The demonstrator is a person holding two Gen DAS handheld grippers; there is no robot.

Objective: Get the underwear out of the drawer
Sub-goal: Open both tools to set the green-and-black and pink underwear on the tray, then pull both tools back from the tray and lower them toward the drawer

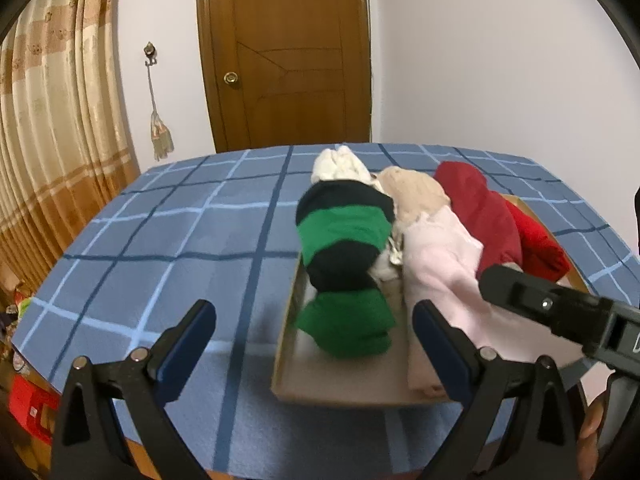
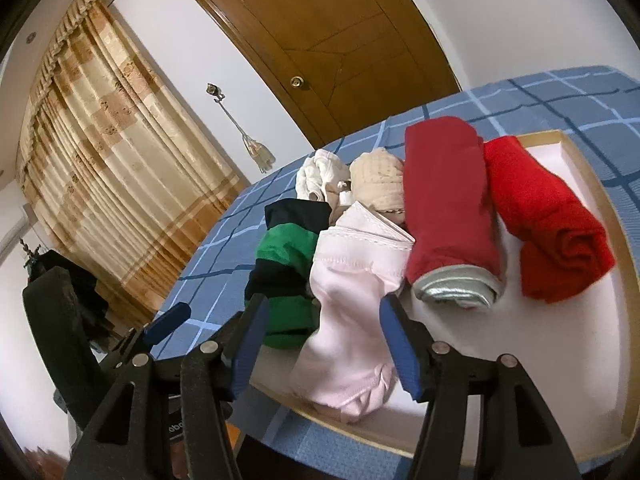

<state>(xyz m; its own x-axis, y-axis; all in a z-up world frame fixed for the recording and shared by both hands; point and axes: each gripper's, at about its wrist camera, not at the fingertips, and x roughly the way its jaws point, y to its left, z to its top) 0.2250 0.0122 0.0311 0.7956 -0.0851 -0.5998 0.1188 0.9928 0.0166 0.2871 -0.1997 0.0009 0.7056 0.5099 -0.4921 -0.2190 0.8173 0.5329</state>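
Left gripper (image 1: 314,334) spread wide, empty, before the green-and-black roll (image 1: 345,264). Right gripper (image 2: 324,344) parted around the pink underwear (image 2: 352,320), seemingly without pressing. All rolls lying in the shallow drawer (image 2: 624,280) on the blue checked tablecloth (image 1: 160,240).

Your right gripper (image 2: 324,336) has its blue-padded jaws parted around the near end of a pale pink rolled underwear (image 2: 352,300), pads not pressing it. It lies in the shallow cardboard drawer tray (image 2: 624,320) between a green-and-navy striped roll (image 2: 284,256) and a dark red roll with silver waistband (image 2: 448,208).
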